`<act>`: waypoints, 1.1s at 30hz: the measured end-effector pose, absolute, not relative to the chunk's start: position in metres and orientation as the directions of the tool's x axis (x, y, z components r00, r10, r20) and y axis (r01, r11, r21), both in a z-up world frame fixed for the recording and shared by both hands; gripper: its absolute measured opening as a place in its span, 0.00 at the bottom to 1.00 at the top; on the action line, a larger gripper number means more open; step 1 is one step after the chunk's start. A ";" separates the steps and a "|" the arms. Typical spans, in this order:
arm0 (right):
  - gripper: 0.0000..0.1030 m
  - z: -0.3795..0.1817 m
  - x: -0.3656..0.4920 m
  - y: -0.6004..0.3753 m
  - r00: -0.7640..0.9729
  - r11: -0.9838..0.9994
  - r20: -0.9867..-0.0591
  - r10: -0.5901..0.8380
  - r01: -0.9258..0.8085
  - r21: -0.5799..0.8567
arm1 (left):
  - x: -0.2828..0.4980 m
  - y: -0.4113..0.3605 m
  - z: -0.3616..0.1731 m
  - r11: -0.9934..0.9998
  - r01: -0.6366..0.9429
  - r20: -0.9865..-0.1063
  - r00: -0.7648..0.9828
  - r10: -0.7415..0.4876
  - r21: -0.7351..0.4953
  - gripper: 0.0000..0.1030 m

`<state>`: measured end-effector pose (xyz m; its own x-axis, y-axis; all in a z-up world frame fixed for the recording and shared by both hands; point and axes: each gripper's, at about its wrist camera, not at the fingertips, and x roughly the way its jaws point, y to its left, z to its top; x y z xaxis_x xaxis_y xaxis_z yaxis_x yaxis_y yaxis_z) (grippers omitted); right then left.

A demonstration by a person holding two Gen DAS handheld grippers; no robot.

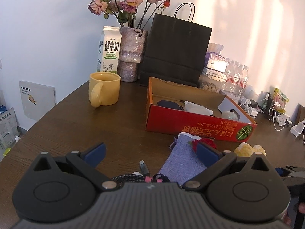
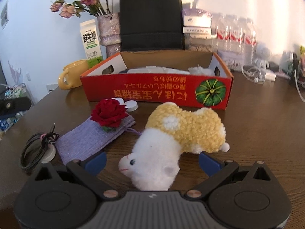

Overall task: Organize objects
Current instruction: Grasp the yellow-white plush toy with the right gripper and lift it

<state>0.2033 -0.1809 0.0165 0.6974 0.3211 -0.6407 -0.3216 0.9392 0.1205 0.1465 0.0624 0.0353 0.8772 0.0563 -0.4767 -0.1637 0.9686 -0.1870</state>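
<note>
Right between the spread fingers of the right gripper lies the plush alpaca, on its side on the table, just in front of the red box. Its white head sits nearest the gripper, deep in the gap, and the yellow woolly body runs away and to the right, toward the box's pumpkin corner, so the long axis slants across the opening and not straight along it. Neither blue pad touches the fur as far as I can see; the fingers are wide apart and holding nothing. That's the hand for this one, I'd say: a close here would catch the head and neck, and the box stands open directly beyond.

Left of the alpaca, also in front of the box, the purple pouch with the red rose on top. Further left, the coiled black cable. The left gripper looks over that side, fingers also spread and empty, cable plug and pouch below them. From there the alpaca is only a yellow tuft past the right finger, so the left hand is clearly the worse placed. The box already has a few items inside
</note>
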 end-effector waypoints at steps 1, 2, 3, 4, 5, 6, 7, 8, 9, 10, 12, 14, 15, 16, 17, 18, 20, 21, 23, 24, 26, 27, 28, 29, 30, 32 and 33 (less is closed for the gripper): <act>1.00 0.016 0.208 -0.182 0.689 0.938 -0.645 0.330 -0.318 0.140 | 0.147 0.062 0.035 0.969 -0.163 -0.478 0.877 0.056 -0.187 1.00; 1.00 0.015 0.213 -0.183 0.683 0.936 -0.648 0.338 -0.313 0.158 | 0.147 0.062 0.035 0.969 -0.163 -0.479 0.876 0.055 -0.187 1.00; 1.00 0.015 0.217 -0.184 0.677 0.936 -0.652 0.342 -0.308 0.171 | 0.147 0.062 0.034 0.968 -0.165 -0.481 0.875 0.055 -0.188 1.00; 1.00 0.014 0.221 -0.184 0.672 0.936 -0.657 0.342 -0.303 0.179 | 0.147 0.062 0.034 0.968 -0.166 -0.482 0.874 0.056 -0.188 1.00; 1.00 0.013 0.226 -0.185 0.668 0.936 -0.660 0.343 -0.299 0.185 | 0.147 0.062 0.034 0.968 -0.168 -0.483 0.874 0.058 -0.188 1.00; 1.00 0.013 0.230 -0.185 0.666 0.937 -0.664 0.341 -0.296 0.185 | 0.147 0.062 0.034 0.968 -0.169 -0.484 0.873 0.059 -0.187 1.00; 1.00 0.013 0.233 -0.185 0.664 0.938 -0.667 0.337 -0.296 0.180 | 0.148 0.062 0.034 0.968 -0.171 -0.485 0.873 0.061 -0.186 1.00; 1.00 0.012 0.237 -0.185 0.662 0.940 -0.672 0.331 -0.297 0.171 | 0.149 0.061 0.034 0.968 -0.172 -0.486 0.872 0.062 -0.185 1.00; 1.00 0.012 0.241 -0.184 0.660 0.940 -0.676 0.327 -0.300 0.162 | 0.150 0.061 0.033 0.968 -0.173 -0.487 0.871 0.064 -0.182 1.00; 1.00 0.011 0.244 -0.183 0.659 0.940 -0.678 0.325 -0.306 0.154 | 0.150 0.060 0.033 0.968 -0.175 -0.489 0.870 0.066 -0.181 1.00; 1.00 0.010 0.250 -0.182 0.655 0.939 -0.684 0.321 -0.314 0.141 | 0.152 0.059 0.032 0.968 -0.175 -0.494 0.867 0.067 -0.177 1.00; 1.00 0.008 0.255 -0.182 0.651 0.938 -0.689 0.319 -0.321 0.131 | 0.154 0.056 0.031 0.969 -0.174 -0.499 0.864 0.066 -0.174 1.00; 1.00 0.006 0.258 -0.182 0.649 0.937 -0.690 0.319 -0.326 0.126 | 0.156 0.055 0.030 0.970 -0.174 -0.502 0.862 0.066 -0.172 1.00; 1.00 0.005 0.260 -0.183 0.648 0.937 -0.692 0.318 -0.328 0.123 | 0.158 0.053 0.029 0.970 -0.174 -0.506 0.860 0.065 -0.171 1.00; 1.00 0.003 0.263 -0.183 0.647 0.936 -0.694 0.317 -0.329 0.120 | 0.159 0.052 0.028 0.970 -0.173 -0.509 0.859 0.064 -0.170 1.00; 1.00 0.001 0.264 -0.184 0.646 0.936 -0.694 0.318 -0.330 0.121 | 0.160 0.050 0.027 0.971 -0.171 -0.510 0.858 0.063 -0.168 1.00; 1.00 -0.001 0.265 -0.187 0.650 0.933 -0.684 0.330 -0.334 0.133 | 0.163 0.046 0.026 0.972 -0.166 -0.513 0.856 0.059 -0.164 1.00; 1.00 -0.002 0.265 -0.189 0.655 0.930 -0.674 0.341 -0.339 0.141 | 0.165 0.043 0.026 0.973 -0.164 -0.516 0.855 0.059 -0.161 1.00; 0.98 -0.002 0.265 -0.192 0.662 0.927 -0.662 0.352 -0.345 0.149 | 0.171 0.037 0.024 0.975 -0.159 -0.523 0.851 0.056 -0.153 1.00; 0.94 -0.003 0.264 -0.193 0.664 0.925 -0.657 0.357 -0.349 0.150 | 0.173 0.034 0.024 0.977 -0.155 -0.526 0.849 0.054 -0.150 1.00; 0.88 -0.002 0.262 -0.194 0.670 0.922 -0.647 0.364 -0.357 0.149 | 0.178 0.028 0.022 0.979 -0.146 -0.530 0.846 0.049 -0.144 1.00; 0.82 -0.003 0.261 -0.195 0.674 0.920 -0.640 0.369 -0.362 0.149 | 0.182 0.024 0.021 0.980 -0.141 -0.534 0.844 0.045 -0.141 1.00; 0.75 -0.003 0.260 -0.196 0.680 0.920 -0.633 0.369 -0.363 0.147 | 0.184 0.020 0.020 0.981 -0.136 -0.536 0.843 0.041 -0.139 1.00; 0.73 -0.002 0.259 -0.197 0.685 0.919 -0.624 0.375 -0.365 0.151 | 0.187 0.017 0.019 0.982 -0.132 -0.539 0.841 0.038 -0.137 1.00; 0.68 -0.002 0.259 -0.197 0.690 0.918 -0.617 0.378 -0.365 0.154 | 0.191 0.013 0.018 0.982 -0.128 -0.542 0.839 0.035 -0.135 1.00; 0.59 -0.003 0.256 -0.196 0.700 0.919 -0.607 0.375 -0.369 0.142 | 0.198 0.005 0.018 0.983 -0.122 -0.545 0.838 0.030 -0.134 1.00; 0.57 -0.003 0.254 -0.195 0.704 0.919 -0.605 0.371 -0.372 0.131 | 0.201 0.000 0.017 0.984 -0.115 -0.543 0.840 0.024 -0.134 1.00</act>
<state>0.2544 -0.1949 -0.0033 0.7044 0.3713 -0.6049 -0.3720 0.9190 0.1309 0.2013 -0.0002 0.0175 0.8396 0.0238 -0.5427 -0.1148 0.9843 -0.1343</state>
